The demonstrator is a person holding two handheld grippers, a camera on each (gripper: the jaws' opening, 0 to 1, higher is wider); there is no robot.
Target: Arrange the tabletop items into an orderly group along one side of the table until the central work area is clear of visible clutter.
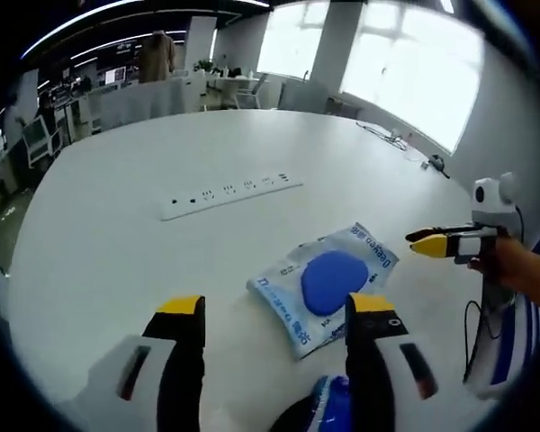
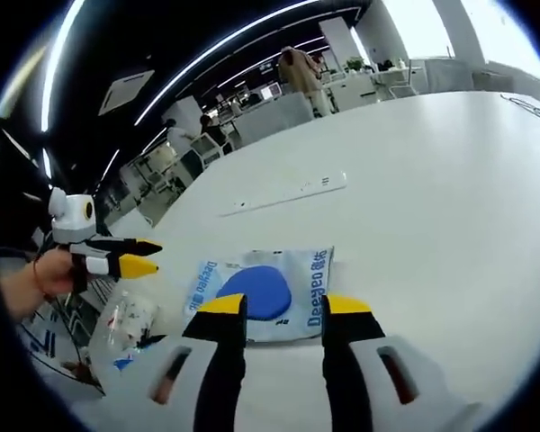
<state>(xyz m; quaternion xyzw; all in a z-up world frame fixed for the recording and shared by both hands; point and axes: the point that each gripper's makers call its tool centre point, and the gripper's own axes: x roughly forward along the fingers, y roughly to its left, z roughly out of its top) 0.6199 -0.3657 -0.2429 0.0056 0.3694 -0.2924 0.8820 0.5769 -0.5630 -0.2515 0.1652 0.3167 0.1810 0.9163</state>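
White table [image 1: 117,234]: clear packet [image 2: 130,322] beside blue pouch [image 2: 261,290].

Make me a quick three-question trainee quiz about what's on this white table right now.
1. True or false: the power strip lies on top of the blue-and-white packet.
2. What colour is the round shape on the packet: A red, B blue, C green?
3. Fill in: the left gripper has its jaws ____.

Key: 1 false, they lie apart on the table. 2 B. 3 open, as are the right gripper's.
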